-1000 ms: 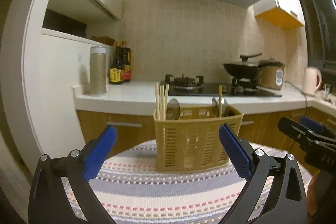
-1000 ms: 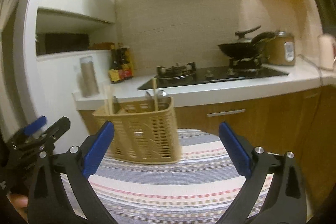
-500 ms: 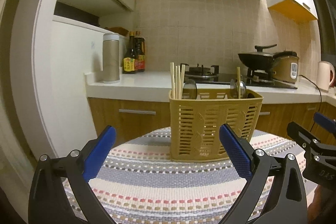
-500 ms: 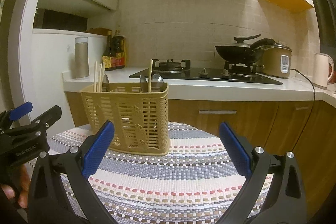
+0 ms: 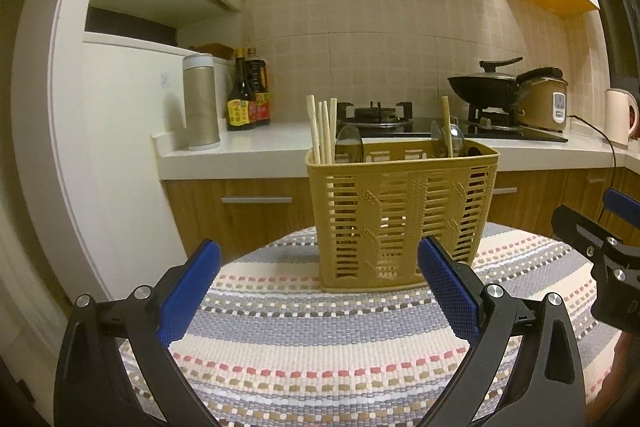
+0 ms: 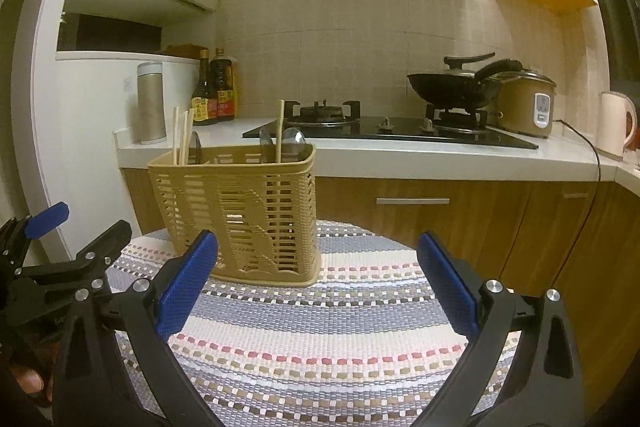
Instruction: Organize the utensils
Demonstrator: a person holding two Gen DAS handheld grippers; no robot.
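A tan slotted utensil basket (image 5: pixel 400 215) (image 6: pixel 236 211) stands upright on a round table with a striped woven cloth (image 5: pixel 328 343) (image 6: pixel 320 331). Several wooden chopsticks (image 5: pixel 322 133) (image 6: pixel 182 135) and a spoon (image 5: pixel 349 147) stick up at its left end. One chopstick (image 5: pixel 447 127) (image 6: pixel 279 131) and two spoons (image 5: pixel 454 143) (image 6: pixel 294 141) stand at its right end. My left gripper (image 5: pixel 318 295) is open and empty, just short of the basket. My right gripper (image 6: pixel 318 291) is open and empty, to the basket's right.
Behind the table runs a white counter (image 5: pixel 256 147) with a steel flask (image 5: pixel 201 101), sauce bottles (image 5: pixel 246 95), gas hob (image 6: pixel 384 129), wok (image 6: pixel 456 87), rice cooker (image 6: pixel 526 103) and kettle (image 6: pixel 616 125). Wooden cabinets (image 6: pixel 440 211) sit below.
Both grippers have pulled back and dropped lower, so the basket now appears higher and nearer eye level. Both stay open. The basket and utensils have not moved.
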